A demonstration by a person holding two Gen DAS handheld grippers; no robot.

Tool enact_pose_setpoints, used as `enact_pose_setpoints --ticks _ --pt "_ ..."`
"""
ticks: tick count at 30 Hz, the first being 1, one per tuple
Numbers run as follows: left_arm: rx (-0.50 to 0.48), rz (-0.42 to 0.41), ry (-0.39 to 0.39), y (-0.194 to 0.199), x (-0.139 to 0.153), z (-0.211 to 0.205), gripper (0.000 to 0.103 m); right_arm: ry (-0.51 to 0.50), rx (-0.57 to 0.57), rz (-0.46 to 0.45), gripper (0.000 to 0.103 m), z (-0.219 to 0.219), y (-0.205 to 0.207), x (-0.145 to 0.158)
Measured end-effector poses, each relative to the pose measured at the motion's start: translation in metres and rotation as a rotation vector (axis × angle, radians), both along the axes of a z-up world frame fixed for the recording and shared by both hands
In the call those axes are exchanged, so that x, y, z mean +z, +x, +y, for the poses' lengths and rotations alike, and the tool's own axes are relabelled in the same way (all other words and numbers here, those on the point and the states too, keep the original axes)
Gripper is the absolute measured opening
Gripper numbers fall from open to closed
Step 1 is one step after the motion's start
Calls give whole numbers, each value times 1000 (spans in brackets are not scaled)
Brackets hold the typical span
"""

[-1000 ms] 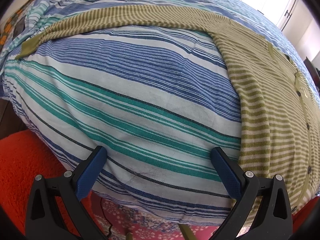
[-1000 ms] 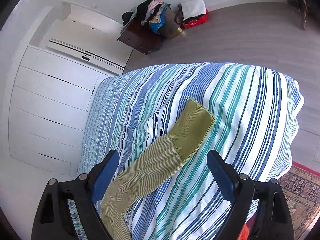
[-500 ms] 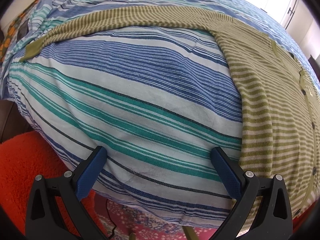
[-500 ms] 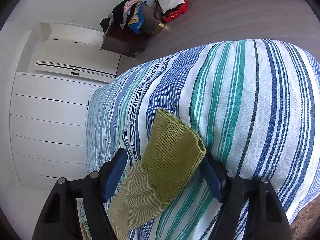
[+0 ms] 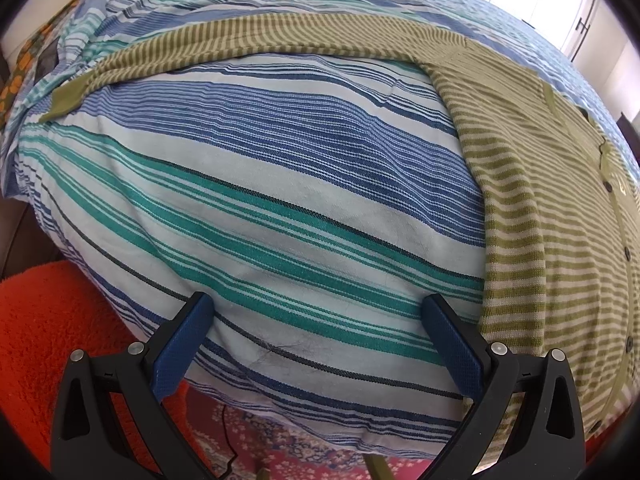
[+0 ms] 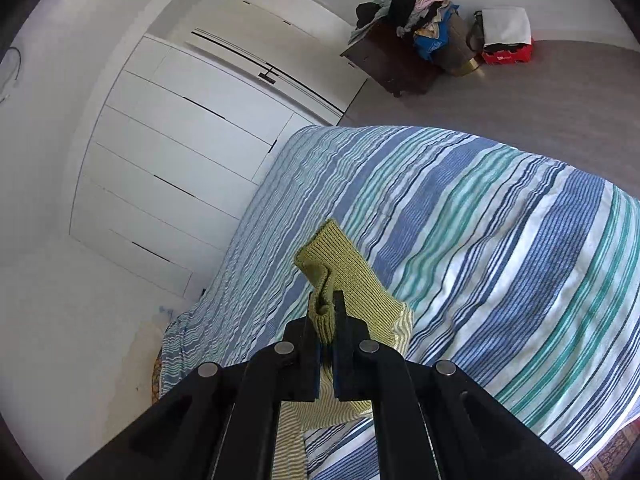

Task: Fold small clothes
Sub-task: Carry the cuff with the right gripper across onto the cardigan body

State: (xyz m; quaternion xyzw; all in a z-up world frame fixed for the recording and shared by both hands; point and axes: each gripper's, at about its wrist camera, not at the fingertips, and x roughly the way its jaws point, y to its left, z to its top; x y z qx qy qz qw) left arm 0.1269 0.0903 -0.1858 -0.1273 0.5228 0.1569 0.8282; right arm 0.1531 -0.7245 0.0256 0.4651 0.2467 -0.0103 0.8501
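A green striped cardigan [image 5: 552, 216] with dark buttons lies on the striped bedspread [image 5: 280, 184], its body at the right of the left wrist view. One sleeve stretches left to a plain green cuff [image 5: 66, 94]. My left gripper [image 5: 318, 322] hovers open over bare bedspread near the bed's edge, just left of the cardigan's hem. In the right wrist view my right gripper [image 6: 327, 312] is shut on the other sleeve's green cuff [image 6: 340, 264], which is lifted off the bedspread [image 6: 500, 240]; the striped sleeve [image 6: 296, 424] hangs down below the fingers.
An orange fluffy rug [image 5: 44, 320] and a patterned rug [image 5: 288, 448] lie on the floor below the bed's edge. White wardrobe doors [image 6: 168, 152] stand beside the bed. A dark cabinet piled with clothes [image 6: 404, 32] and a red box [image 6: 506, 54] stand across the grey floor.
My right gripper closed on the sleeve cuff and lifted it off the bedspread, rolling as it rose. The left gripper has stayed open in the same spot.
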Motion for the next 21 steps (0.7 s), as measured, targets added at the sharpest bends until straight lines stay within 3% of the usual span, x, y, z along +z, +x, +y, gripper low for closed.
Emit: enact_pose_setpoints --ticks 5,11,16,21 --pt "-11 -12 -30 -4 2 6 103 -18 209 -127 4 104 50 72" --pt "-13 -18 -93 -9 3 16 103 -1 416 -197 4 239 102 111" --pt "-15 -16 -139 -10 4 20 103 21 575 -181 4 348 137 106" --pt "-20 -18 -170 -10 4 24 103 16 709 -130 4 444 159 73"
